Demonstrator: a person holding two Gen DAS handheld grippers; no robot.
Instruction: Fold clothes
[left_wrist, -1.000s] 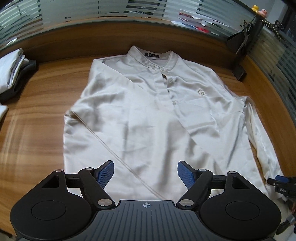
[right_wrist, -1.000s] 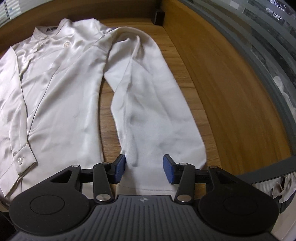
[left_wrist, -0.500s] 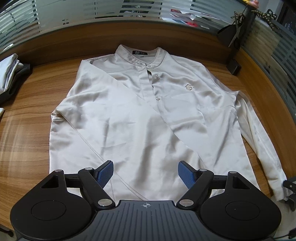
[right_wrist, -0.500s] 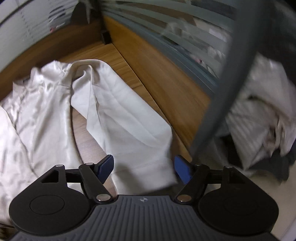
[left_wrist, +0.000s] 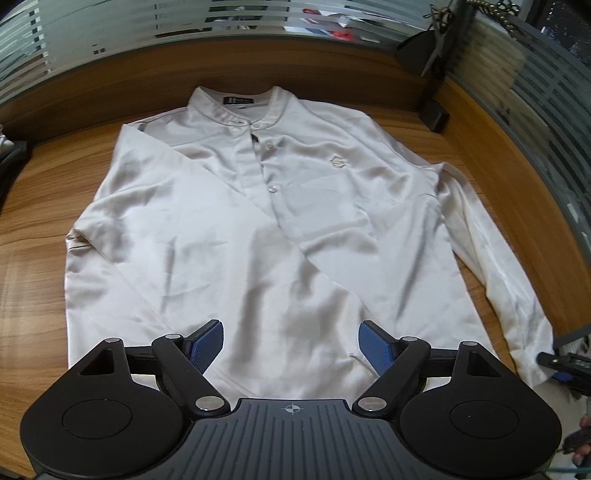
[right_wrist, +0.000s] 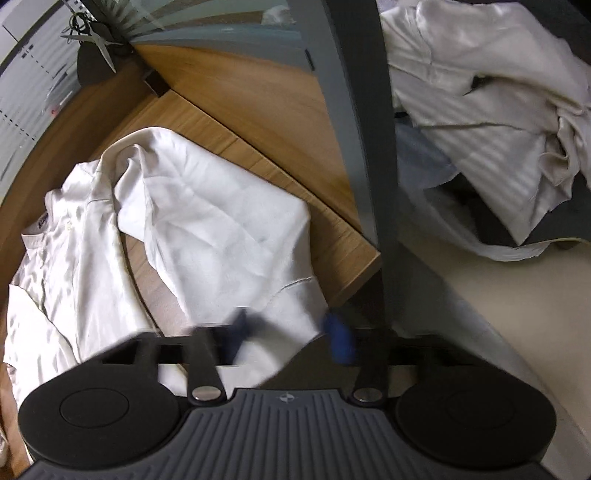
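The cream satin long-sleeved shirt (left_wrist: 236, 236) has one sleeve folded across; the right gripper (right_wrist: 291, 332) is closing around the other sleeve's cuff (right_wrist: 288, 314) while the left gripper (left_wrist: 290, 345) hangs released, body unfolded.

Right tongs (right_wrist: 291, 334) closing (rolled) on sleeve cuff (right_wrist: 284, 314).

A shirt (left_wrist: 258, 229) lies flat on a wooden desk (left_wrist: 33, 229), collar (left_wrist: 240, 107) at twelve o'clock and hem at six. One sleeve is folded across the front; the other sleeve (left_wrist: 491, 266) lies along the shirt's three o'clock side. A clothes pile (right_wrist: 487, 96) sits beyond the desk's corner (right_wrist: 365, 258).
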